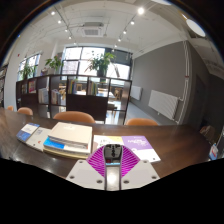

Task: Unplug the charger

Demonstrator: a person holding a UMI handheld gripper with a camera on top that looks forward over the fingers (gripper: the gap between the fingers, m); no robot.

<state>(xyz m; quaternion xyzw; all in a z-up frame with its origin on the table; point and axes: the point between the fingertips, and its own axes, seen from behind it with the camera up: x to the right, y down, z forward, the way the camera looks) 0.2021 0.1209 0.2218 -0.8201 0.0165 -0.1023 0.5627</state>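
now | tool (113, 160) clamped on one charger (113, 152) | one table (170, 140) | several books (68, 139)

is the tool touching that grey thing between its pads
Touching. The gripper view shows the tool with both purple pads pressed against the grey object, no gap at either side.

A dark wooden table (170, 140) carries books (62, 138) and a purple-covered booklet (138, 146) — all lying flat.

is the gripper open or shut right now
Shut on a small dark object, likely the charger: the gripper has both purple pads pressed against its sides, with no gap showing. It is held above the wooden table.
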